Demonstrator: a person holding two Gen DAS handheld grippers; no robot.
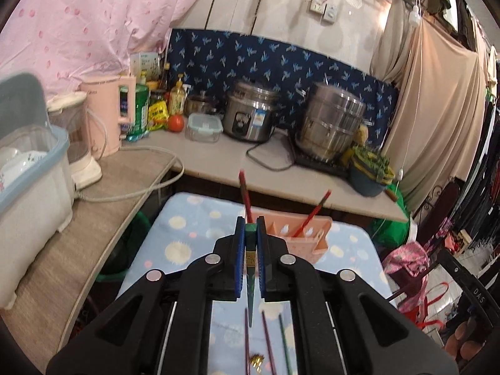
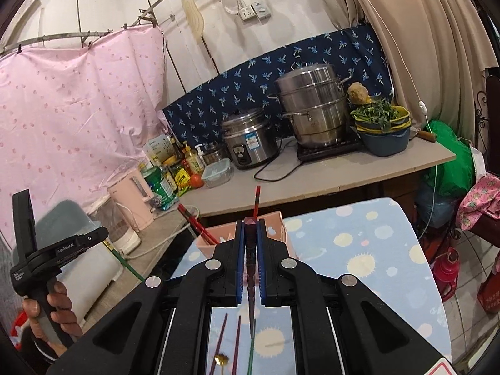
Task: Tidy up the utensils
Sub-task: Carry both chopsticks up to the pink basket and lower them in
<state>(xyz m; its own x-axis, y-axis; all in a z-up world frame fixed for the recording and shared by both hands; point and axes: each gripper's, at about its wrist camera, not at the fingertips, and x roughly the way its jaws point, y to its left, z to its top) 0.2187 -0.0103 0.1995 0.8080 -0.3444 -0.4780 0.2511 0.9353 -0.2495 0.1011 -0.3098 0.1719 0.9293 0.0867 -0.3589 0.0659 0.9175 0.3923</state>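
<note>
My left gripper is shut on a red and green chopstick that sticks up past its blue pads, just before the pink utensil holder. One red chopstick leans in that holder. My right gripper is shut on a dark red chopstick, held upright in front of the same pink holder, where red chopsticks lean. Loose chopsticks and a small gold spoon lie on the spotted blue cloth under both grippers. The left gripper's handle and hand show at left.
A counter behind the table carries a rice cooker, a steel steamer pot, a basin of greens, a kettle, bottles and a lidded box. A dish bin sits at left. Bags and clothes crowd the right.
</note>
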